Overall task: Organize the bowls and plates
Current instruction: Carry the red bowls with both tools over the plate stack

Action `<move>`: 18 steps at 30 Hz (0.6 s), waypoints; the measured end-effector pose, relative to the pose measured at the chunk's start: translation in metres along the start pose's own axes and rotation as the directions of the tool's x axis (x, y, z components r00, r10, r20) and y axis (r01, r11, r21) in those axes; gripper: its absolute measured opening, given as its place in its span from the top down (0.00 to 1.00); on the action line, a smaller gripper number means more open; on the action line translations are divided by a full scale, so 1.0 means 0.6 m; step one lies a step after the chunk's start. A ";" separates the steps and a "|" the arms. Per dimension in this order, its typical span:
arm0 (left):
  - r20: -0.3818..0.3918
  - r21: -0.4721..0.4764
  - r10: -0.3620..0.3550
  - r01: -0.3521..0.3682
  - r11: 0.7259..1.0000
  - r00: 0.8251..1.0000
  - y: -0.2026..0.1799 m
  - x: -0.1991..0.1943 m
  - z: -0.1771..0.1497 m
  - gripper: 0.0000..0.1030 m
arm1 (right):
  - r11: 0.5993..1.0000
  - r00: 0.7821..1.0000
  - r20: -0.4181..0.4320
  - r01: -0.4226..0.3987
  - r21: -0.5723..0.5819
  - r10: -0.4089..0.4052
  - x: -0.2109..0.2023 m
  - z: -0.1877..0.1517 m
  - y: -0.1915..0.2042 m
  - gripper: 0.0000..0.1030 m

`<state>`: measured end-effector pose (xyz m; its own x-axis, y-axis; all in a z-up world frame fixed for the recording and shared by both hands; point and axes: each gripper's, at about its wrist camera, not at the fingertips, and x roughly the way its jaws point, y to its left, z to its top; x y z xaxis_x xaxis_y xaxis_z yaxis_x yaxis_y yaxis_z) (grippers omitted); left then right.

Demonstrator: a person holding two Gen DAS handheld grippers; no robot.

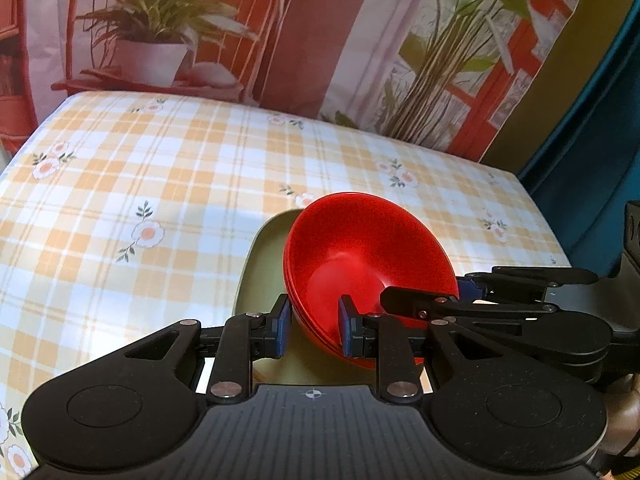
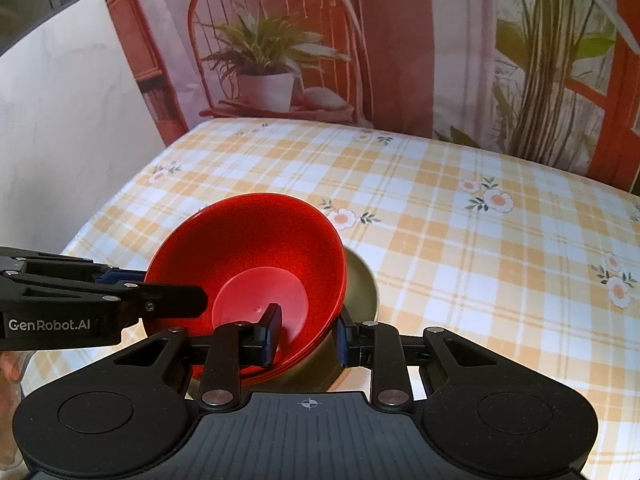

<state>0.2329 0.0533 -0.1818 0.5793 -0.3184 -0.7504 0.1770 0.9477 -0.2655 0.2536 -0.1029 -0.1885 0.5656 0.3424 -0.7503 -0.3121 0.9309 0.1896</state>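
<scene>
- Two hand-held grippers met at one stack of red bowls (image 1: pixel 372 256), which sat tilted in an olive plate (image 1: pixel 264 264) on the checked table (image 1: pixel 160 184).
- Left hand-held gripper (image 1: pixel 314 326) straddled the stack's near rim, one blue pad (image 1: pixel 282 330) outside and one inside; jaws were clamped on the bowls.
- Right hand-held gripper (image 2: pixel 306 334) gripped the opposite rim likewise, one pad (image 2: pixel 273 330) inside the top bowl, the other against the outside.
</scene>
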 end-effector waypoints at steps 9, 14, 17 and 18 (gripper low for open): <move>-0.022 -0.010 0.009 -0.009 1.000 1.000 0.013 0.013 -0.009 0.76 | 1.000 1.000 -0.010 0.007 0.001 -0.007 0.018 -0.009 0.004 0.77; -0.018 -0.007 0.019 -0.020 1.000 1.000 0.014 0.016 -0.008 0.76 | 1.000 1.000 0.002 0.017 -0.005 -0.017 0.024 -0.009 0.005 0.79; -0.015 -0.007 0.020 -0.021 1.000 1.000 0.015 0.018 -0.006 0.76 | 1.000 1.000 0.005 0.023 -0.004 -0.023 0.028 -0.007 0.003 0.79; -0.014 -0.006 0.022 -0.022 1.000 1.000 0.014 0.019 -0.005 0.76 | 1.000 1.000 0.007 0.024 -0.005 -0.024 0.029 -0.007 0.003 0.80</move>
<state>0.2383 0.0579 -0.1945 0.5716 -0.2976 -0.7647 0.1596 0.9544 -0.2521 0.2598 -0.0960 -0.2038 0.5780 0.3204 -0.7505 -0.3017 0.9384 0.1683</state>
